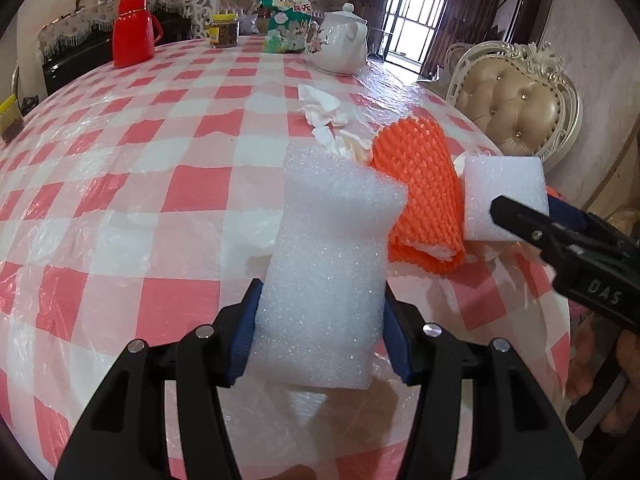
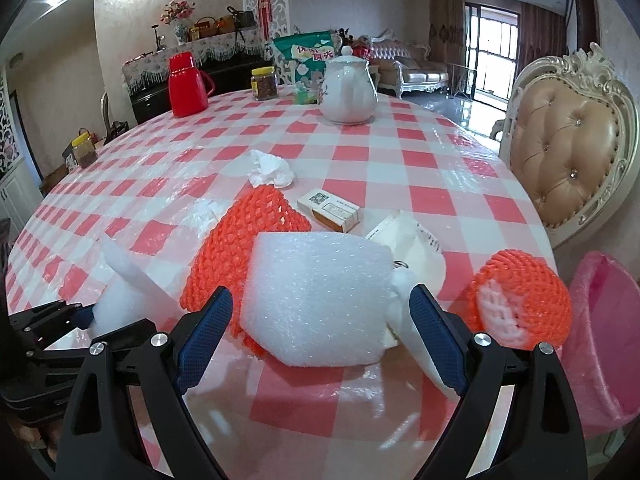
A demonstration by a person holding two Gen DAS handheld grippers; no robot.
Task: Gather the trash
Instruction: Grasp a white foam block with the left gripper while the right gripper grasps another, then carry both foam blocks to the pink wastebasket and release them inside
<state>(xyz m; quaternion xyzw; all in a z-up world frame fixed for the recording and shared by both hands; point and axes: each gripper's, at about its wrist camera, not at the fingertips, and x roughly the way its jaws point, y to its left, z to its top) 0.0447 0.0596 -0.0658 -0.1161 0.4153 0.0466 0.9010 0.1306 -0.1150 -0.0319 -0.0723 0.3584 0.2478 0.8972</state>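
We are gripping a white foam sheet (image 1: 328,280) in our left gripper (image 1: 320,336), both pads pressing its sides above the checked table (image 1: 120,184). Our right gripper (image 2: 320,320) is standing open around a foam block (image 2: 320,292), seemingly not pinching it, beside orange netting (image 2: 232,248) and a pink bin (image 2: 600,340).

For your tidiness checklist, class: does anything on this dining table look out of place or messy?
Yes. Packing litter clusters at the near edge: white foam pieces, orange foam fruit nets, crumpled tissues and a small carton. The teapot, red flask and jar stand upright, neatly.
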